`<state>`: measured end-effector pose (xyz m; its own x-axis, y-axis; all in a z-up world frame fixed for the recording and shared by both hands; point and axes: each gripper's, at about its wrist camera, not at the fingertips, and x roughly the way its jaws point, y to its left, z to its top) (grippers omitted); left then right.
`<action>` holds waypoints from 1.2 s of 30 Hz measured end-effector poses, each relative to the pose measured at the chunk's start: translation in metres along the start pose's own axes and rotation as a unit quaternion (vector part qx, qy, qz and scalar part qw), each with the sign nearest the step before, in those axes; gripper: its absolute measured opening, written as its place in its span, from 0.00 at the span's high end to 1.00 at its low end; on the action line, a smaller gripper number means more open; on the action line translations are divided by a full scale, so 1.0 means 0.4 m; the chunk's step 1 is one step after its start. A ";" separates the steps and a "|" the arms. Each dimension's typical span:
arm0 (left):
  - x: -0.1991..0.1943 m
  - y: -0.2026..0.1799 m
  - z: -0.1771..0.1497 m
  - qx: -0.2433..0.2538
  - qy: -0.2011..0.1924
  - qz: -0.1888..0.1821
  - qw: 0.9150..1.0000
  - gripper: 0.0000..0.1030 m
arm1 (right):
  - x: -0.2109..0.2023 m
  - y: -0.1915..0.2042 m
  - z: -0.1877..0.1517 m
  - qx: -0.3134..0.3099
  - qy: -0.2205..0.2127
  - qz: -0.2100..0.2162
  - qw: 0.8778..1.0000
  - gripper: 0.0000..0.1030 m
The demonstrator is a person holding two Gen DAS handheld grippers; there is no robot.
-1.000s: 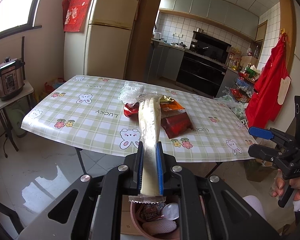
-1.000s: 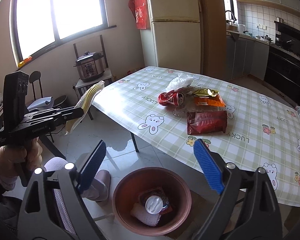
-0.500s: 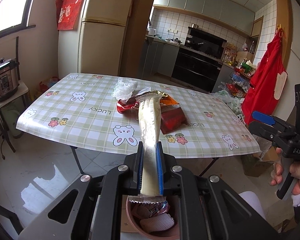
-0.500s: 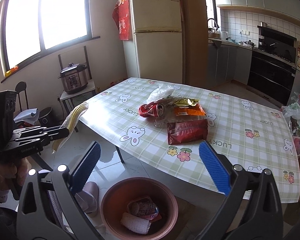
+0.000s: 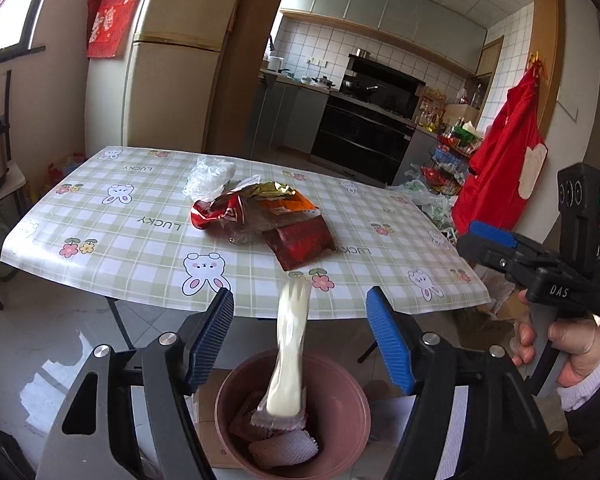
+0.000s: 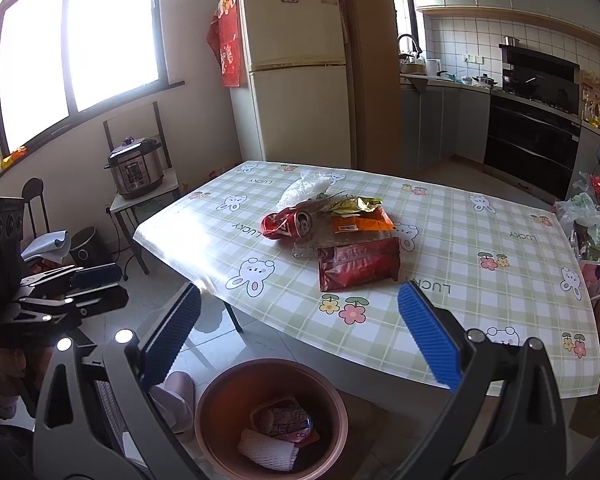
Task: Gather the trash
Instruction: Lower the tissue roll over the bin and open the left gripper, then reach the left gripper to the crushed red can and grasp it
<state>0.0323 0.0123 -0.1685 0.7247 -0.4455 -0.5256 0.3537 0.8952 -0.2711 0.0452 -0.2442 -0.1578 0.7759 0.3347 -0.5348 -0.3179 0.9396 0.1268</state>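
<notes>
Release confirmed, left view: your left tongs (image 5: 300, 336) are spreading, and the wrapper (image 5: 288, 356), pinched a second ago, drops between the pads into the bin (image 5: 352, 396) below.

Right view: right tongs (image 6: 300, 336) stand spread, empty; the remaining trash (image 6: 356, 264) lies ahead past the table (image 6: 480, 300) edge, path unobstructed.

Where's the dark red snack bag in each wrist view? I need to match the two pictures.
Left wrist: dark red snack bag lies centre, at the near end of the trash pile, above the pink bin.
Right wrist: dark red snack bag lies centre, just right of middle, nearest piece to the fingers.
Shared landmark: crushed red can behind it.
</notes>
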 end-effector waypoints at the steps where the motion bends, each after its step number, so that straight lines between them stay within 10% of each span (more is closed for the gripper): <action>1: -0.001 0.006 0.004 -0.004 0.001 0.007 1.000 0.31 | 0.001 -0.001 0.000 0.000 0.001 0.000 1.000 0.06; 9: -0.019 0.066 0.014 -0.036 -0.009 0.065 0.997 0.08 | 0.016 0.004 -0.001 -0.001 0.008 0.004 1.000 0.06; 36: -0.009 0.116 0.016 -0.051 0.000 0.121 0.991 0.06 | 0.049 -0.024 -0.011 0.011 0.021 -0.010 1.000 0.06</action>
<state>0.0499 0.0554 -0.1740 0.7807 -0.2183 -0.5855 0.1086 0.9701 -0.2170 0.0608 -0.2468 -0.1732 0.7577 0.3136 -0.5723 -0.2912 0.9473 0.1335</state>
